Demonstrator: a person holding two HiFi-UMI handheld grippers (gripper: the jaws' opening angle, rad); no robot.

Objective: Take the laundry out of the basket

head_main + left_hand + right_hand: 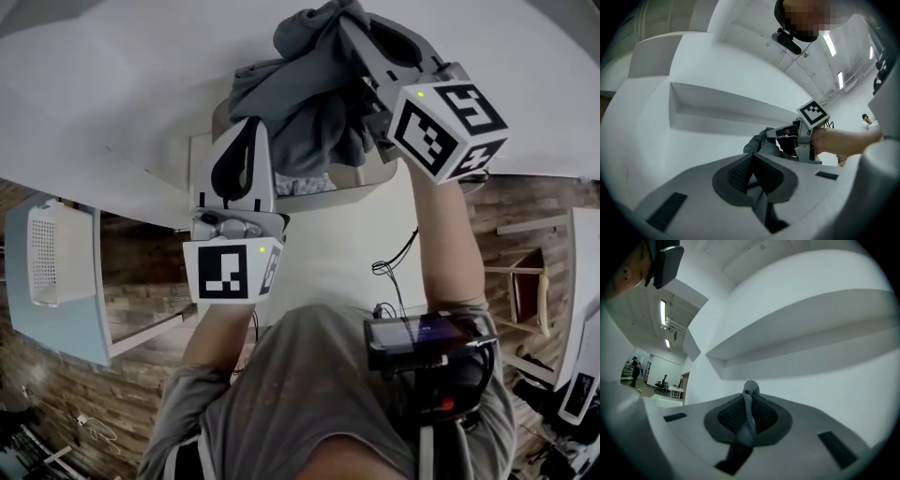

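Note:
Both grippers are raised and hold one grey garment (305,89) that hangs bunched between them above the basket (380,176). My left gripper (247,127) is shut on its lower left part, and a strip of grey cloth (759,199) runs between its pads. Higher up, my right gripper (354,26) is shut on the top of the garment, a grey fold (749,416) pinched in its jaws. In the left gripper view the right gripper (780,139) shows ahead with the cloth (761,143) bunched at its tip. A patterned cloth (305,185) shows in the basket under the garment.
A white table (328,253) lies below the basket. A white slotted basket (52,253) stands on a light blue surface at the left. White walls fill both gripper views. A wooden chair (530,281) stands at the right on the wood floor.

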